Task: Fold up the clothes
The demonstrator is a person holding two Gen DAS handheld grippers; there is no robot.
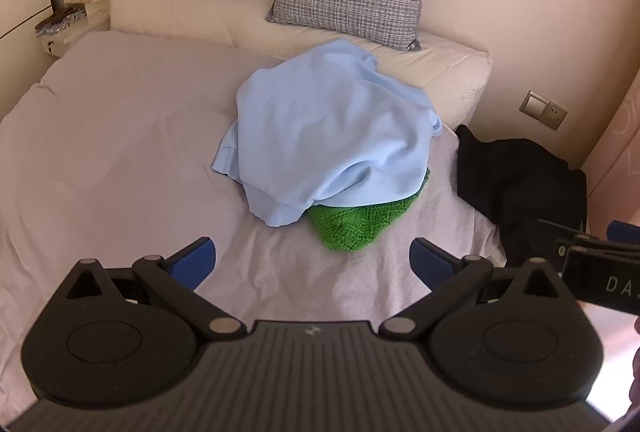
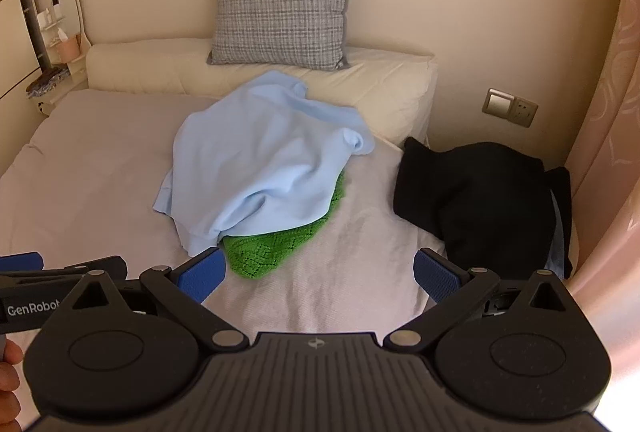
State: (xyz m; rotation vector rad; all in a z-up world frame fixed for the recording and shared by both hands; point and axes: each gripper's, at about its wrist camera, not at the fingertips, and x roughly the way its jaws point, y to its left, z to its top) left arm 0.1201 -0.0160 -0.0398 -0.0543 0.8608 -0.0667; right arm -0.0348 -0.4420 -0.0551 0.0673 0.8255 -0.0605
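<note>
White letters "GenRobot" are showing on the side of the black plastic left gripper [image 2: 28, 306], at the left edge of the right wrist view. White letters "DA" are showing, cut off by the frame edge, on the black plastic right gripper [image 1: 608, 282] in the left wrist view.

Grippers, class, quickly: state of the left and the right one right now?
Left gripper: open, holding nothing, above the bed sheet.
Right gripper: open, holding nothing, short of the green knit garment.

Black claw [image 2: 318, 278] bodies, blue ribbed pads [image 2: 202, 278], silver pivot screws [image 2: 225, 338].
</note>
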